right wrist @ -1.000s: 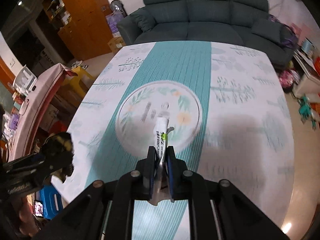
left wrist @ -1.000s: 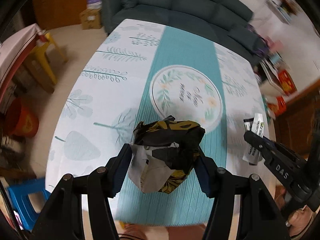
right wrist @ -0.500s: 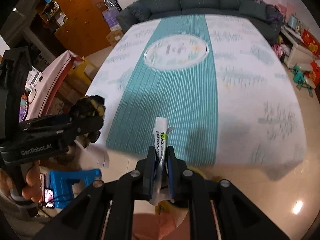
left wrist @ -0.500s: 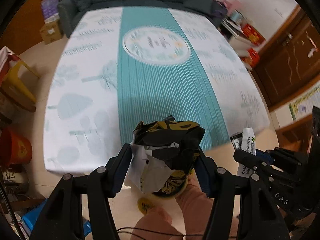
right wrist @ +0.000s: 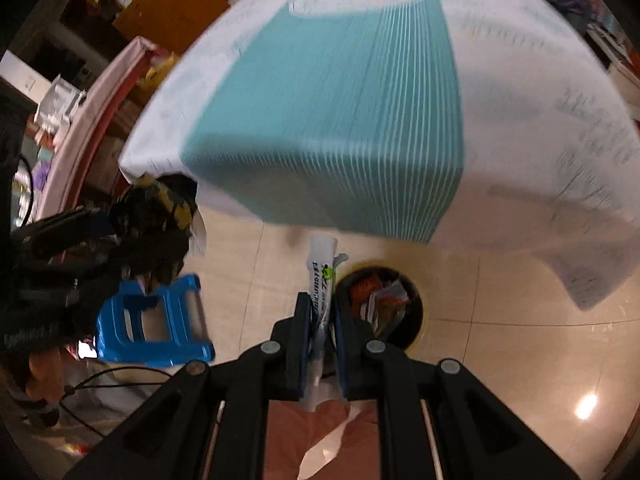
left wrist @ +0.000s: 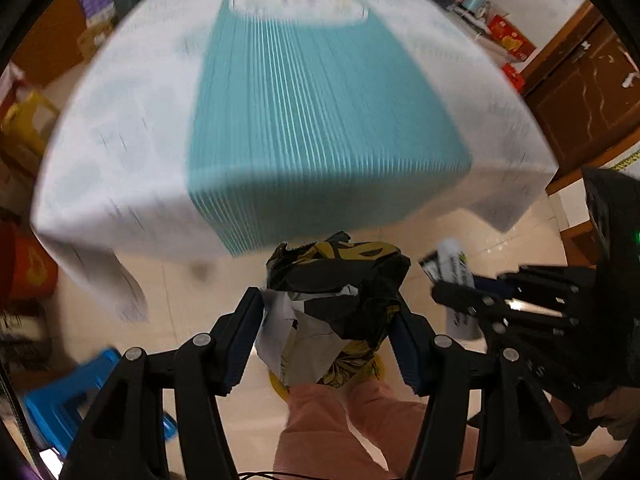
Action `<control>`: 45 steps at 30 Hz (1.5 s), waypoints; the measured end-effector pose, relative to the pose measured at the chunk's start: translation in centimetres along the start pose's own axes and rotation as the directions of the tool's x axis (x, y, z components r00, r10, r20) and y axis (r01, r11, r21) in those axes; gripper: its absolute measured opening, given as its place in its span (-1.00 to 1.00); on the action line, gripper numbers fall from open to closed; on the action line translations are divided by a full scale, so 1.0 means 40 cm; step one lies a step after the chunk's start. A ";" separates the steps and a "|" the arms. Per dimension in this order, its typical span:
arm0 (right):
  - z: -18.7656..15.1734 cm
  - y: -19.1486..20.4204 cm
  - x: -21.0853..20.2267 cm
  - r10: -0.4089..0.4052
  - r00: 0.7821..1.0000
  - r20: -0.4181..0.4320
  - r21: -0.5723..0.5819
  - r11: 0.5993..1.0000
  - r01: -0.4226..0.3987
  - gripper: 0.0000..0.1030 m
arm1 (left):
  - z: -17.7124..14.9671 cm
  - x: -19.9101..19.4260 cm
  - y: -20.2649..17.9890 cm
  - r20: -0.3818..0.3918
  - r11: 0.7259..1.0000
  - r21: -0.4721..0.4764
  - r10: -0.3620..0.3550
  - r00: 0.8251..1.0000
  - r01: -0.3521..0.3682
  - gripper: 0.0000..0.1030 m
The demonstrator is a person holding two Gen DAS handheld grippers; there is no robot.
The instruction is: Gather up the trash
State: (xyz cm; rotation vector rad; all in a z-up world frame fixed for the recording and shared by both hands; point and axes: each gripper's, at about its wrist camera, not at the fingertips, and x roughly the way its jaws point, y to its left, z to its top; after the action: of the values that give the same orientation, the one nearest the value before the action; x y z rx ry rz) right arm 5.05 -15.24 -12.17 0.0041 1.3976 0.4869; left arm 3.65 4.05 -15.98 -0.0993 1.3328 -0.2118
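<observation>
My left gripper (left wrist: 328, 312) is shut on a crumpled black, yellow and white wrapper (left wrist: 336, 280), held above the floor in front of the table. My right gripper (right wrist: 320, 312) is shut on a white squeezed tube (right wrist: 322, 268); the tube also shows in the left wrist view (left wrist: 452, 268). A yellow-rimmed trash bin (right wrist: 416, 344) with wrappers inside stands on the floor just right of the right gripper. In the left wrist view only a yellow sliver of the bin (left wrist: 280, 384) shows under the wrapper. The left gripper and wrapper (right wrist: 160, 208) appear at the left of the right wrist view.
The table with a white and teal cloth (left wrist: 320, 100) hangs over the tiled floor ahead. A blue plastic stool (right wrist: 152, 320) stands left of the bin. My pink-trousered leg (left wrist: 340, 432) is below the grippers. Wooden cabinets (left wrist: 580, 92) stand at the right.
Both grippers have pulled back from the table and tilted down toward the floor, still holding the wrapper and the tube. The trash bin and blue stool have come into view.
</observation>
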 end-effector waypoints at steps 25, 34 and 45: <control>-0.224 -0.285 0.767 0.008 0.986 -0.167 0.064 0.998 0.003 -0.11 | -0.207 0.782 0.049 -0.125 0.992 -0.098 0.070 0.990 -0.082 0.86; -0.232 -0.278 0.729 -0.004 0.988 -0.157 0.107 0.994 0.021 0.00 | -0.197 0.743 0.055 -0.124 0.992 -0.101 0.066 0.990 -0.079 0.93; -0.194 -0.233 0.477 -0.045 0.992 -0.114 0.156 0.986 0.063 0.00 | -0.143 0.465 0.024 -0.061 0.992 -0.107 0.064 0.996 -0.070 0.93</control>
State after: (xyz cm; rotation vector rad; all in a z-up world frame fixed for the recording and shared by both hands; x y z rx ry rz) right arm 2.53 -19.52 -34.23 0.0698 1.5384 0.3333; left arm 2.27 1.38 -35.22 -0.1409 1.4031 -0.0853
